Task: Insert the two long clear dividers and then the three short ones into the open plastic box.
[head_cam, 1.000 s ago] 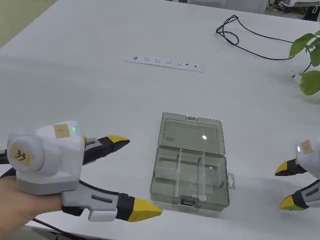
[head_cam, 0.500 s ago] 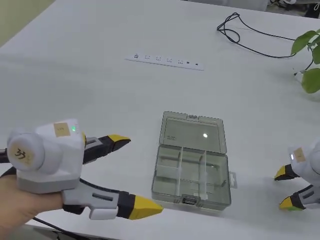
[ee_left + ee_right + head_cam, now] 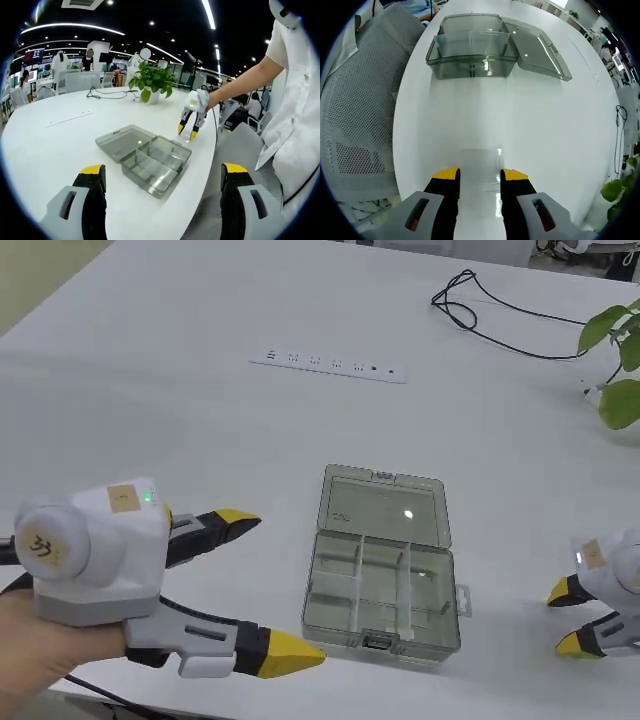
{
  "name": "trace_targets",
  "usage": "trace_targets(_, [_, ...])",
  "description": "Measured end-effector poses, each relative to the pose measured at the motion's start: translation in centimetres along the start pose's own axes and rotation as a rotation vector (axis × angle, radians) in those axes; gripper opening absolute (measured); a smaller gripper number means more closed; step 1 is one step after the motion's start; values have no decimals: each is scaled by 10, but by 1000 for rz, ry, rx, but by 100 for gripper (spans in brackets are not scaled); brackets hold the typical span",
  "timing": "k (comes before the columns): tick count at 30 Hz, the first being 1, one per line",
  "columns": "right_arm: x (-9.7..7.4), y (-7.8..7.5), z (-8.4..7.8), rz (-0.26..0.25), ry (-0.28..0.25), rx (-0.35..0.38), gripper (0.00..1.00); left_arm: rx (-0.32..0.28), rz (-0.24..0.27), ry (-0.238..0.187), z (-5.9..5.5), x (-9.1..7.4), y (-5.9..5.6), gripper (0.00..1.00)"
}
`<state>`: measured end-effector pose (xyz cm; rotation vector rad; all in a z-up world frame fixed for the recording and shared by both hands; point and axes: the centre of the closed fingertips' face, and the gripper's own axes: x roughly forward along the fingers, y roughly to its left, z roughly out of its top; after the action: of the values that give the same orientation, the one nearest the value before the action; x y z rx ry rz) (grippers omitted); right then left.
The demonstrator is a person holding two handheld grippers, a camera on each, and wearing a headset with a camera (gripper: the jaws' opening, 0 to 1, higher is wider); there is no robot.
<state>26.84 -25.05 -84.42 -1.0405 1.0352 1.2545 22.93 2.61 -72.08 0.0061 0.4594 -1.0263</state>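
**Item.** Smoky-clear rectangular plastic box [image 3: 335, 623], lower centre of the head view. Its hinged lid lies flat open toward the top of the frame.

**Contents.** Two long clear dividers [image 3: 404, 585] appear to stand lengthwise in the tray, crossed by short pieces. The short ones are too faint to count.

**Loose part.** Small flat clear plastic divider [image 3: 480, 162], bottom centre of the right gripper view. It lies on the white tabletop [image 3: 200, 420], well apart from the box.

**Right hand-held gripper** [image 3: 480, 175]. Jaws partly spread, one on each side of the loose divider. Whether they pinch it or only flank it cannot be told.

**Left hand-held gripper** [image 3: 265, 588]. Lower left of the head view, jaws spread wide with nothing between them, near the box's left wall.

**Progress, as judged.** The long dividers look seated and the job is at a late stage. At least the loose short piece is left to fit.

**Edges.**
- The box sits near the tabletop's front edge.
- The loose divider lies close to the rounded edge, and a grey mesh chair [image 3: 365, 110] shows beyond it at the left of the right gripper view.
- A piece that slides there could go over.

**Open room.**
- The tabletop is bare between the loose divider and the box, and broad and bare beyond the lid.
- The white power strip [image 3: 328, 364] at upper centre, the black cable [image 3: 490, 315] at upper right and the green plant [image 3: 618, 370] at the right margin are all well apart from the work.
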Motion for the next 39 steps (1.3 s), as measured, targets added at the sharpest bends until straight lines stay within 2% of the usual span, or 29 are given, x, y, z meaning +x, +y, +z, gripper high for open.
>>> trace_targets(3, [-10, -3, 11, -31, -48, 31, 33, 2, 3, 0, 1, 0, 0, 97])
trace_targets(5, [-17, -3, 17, -50, -60, 34, 33, 0, 5, -3, 2, 0, 0, 97])
trace_targets(8, [-32, -4, 35, -85, -113, 40, 33, -4, 6, -9, 5, 0, -1, 96])
trace_targets(12, [-50, -10, 54, -128, -172, 33, 33, -1, 3, -24, 10, 3, -2, 97])
trace_targets(15, [-65, -8, 73, -146, -212, 29, 33, -2, 0, -26, 15, 5, -2, 96])
trace_targets(17, [-67, -7, 77, -157, -231, 17, 33, -2, -1, -26, 19, 7, -3, 95])
trace_targets(19, [-75, -4, 89, -165, -247, 4, 33, -6, -2, -32, 23, 9, -3, 94])
trace_targets(22, [-86, -3, 105, -182, -269, -12, 33, -43, -9, -49, 32, 14, -5, 90])
trace_targets(27, [-101, 4, 129, -205, -294, -42, 33, -145, -22, -93, 51, 25, -11, 84])
trace_targets(31, [-108, 9, 144, -223, -299, -68, 33, -246, -59, -129, 65, 34, -20, 77])
trace_targets(34, [-114, 12, 154, -231, -312, -72, 33, -327, -87, -115, 67, 41, -26, 70])
trace_targets(39, [-119, 18, 167, -239, -322, -87, 33, -362, -113, -90, 67, 52, -35, 66])
